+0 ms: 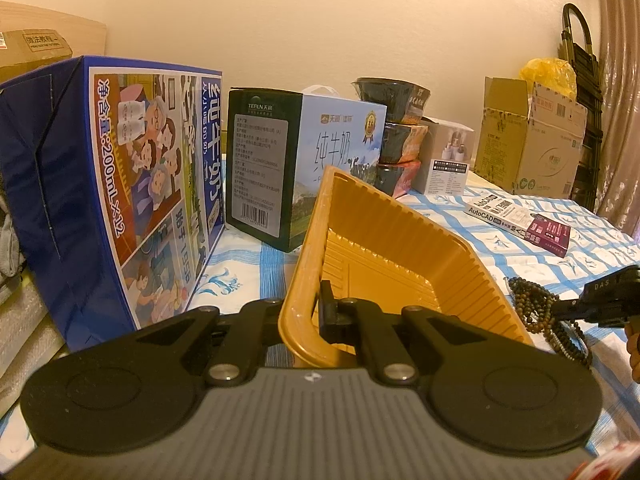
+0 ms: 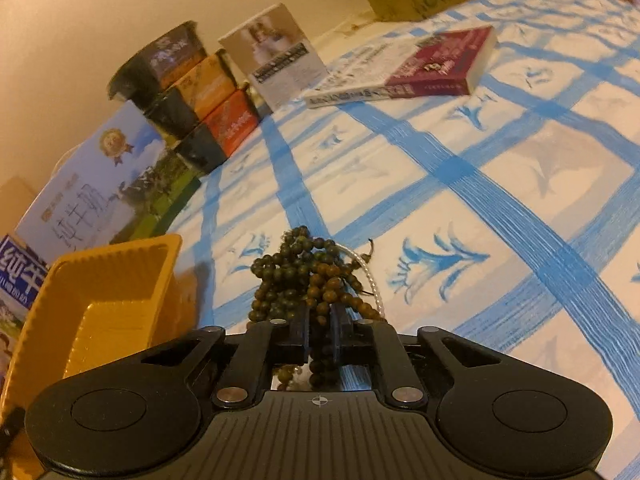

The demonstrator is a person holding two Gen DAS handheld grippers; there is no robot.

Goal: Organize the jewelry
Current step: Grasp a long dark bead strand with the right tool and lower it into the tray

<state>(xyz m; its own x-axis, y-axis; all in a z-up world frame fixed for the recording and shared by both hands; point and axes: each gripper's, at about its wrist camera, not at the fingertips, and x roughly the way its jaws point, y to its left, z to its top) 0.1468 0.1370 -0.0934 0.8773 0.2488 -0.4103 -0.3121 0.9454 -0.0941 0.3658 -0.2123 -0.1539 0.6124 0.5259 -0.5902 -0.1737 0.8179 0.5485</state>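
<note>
A yellow ribbed plastic tray [image 1: 384, 248] stands tilted on the blue-checked cloth. My left gripper [image 1: 308, 312] is shut on its near rim, one finger inside and one outside the wall. A heap of dark brown-green bead strands [image 2: 304, 272] lies on the cloth just right of the tray [image 2: 100, 280], with a thin pale strand [image 2: 374, 280] beside it. My right gripper [image 2: 319, 330] is shut on the near part of the bead strands, and some beads hang below the fingers. In the left wrist view the right gripper [image 1: 560, 308] reaches in from the right onto the beads [image 1: 532, 300].
Behind the tray stand a blue milk carton box [image 1: 120, 184], a dark green box [image 1: 260, 168], a pale milk box [image 1: 344, 136] and stacked black bowls [image 1: 396, 132]. Books [image 2: 408, 72] lie further back. Cardboard boxes [image 1: 532, 140] stand at the far right.
</note>
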